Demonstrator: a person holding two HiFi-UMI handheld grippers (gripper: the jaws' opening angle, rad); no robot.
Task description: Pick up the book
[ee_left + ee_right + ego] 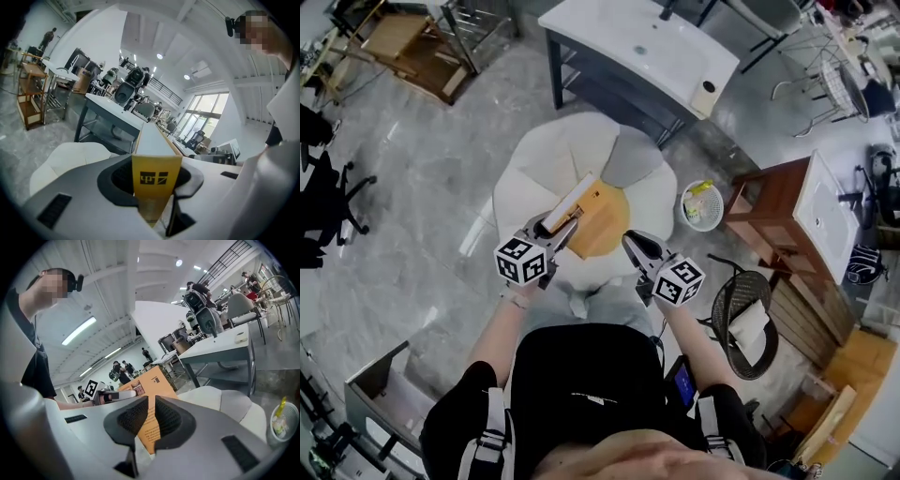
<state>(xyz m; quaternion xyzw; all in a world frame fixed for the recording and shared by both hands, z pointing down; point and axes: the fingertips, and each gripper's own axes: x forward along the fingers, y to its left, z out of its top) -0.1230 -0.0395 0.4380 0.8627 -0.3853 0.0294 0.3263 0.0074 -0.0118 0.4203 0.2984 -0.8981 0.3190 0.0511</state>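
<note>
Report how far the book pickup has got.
Done: both tongs are clamped on the book, the left tongs on its yellow spine edge and the right tongs on the orange cover. In hand: the book hangs between them, apparently clear of the white cushioned seat below. Left: little, perhaps only carrying it on; nothing shows where.

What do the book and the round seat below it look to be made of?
The book: paper pages, orange card cover with a matte look; white page edges show along one side. The seat: probably padded fabric or faux leather, white and grey panels meeting at seams; which of the two, the view leaves open.
</note>
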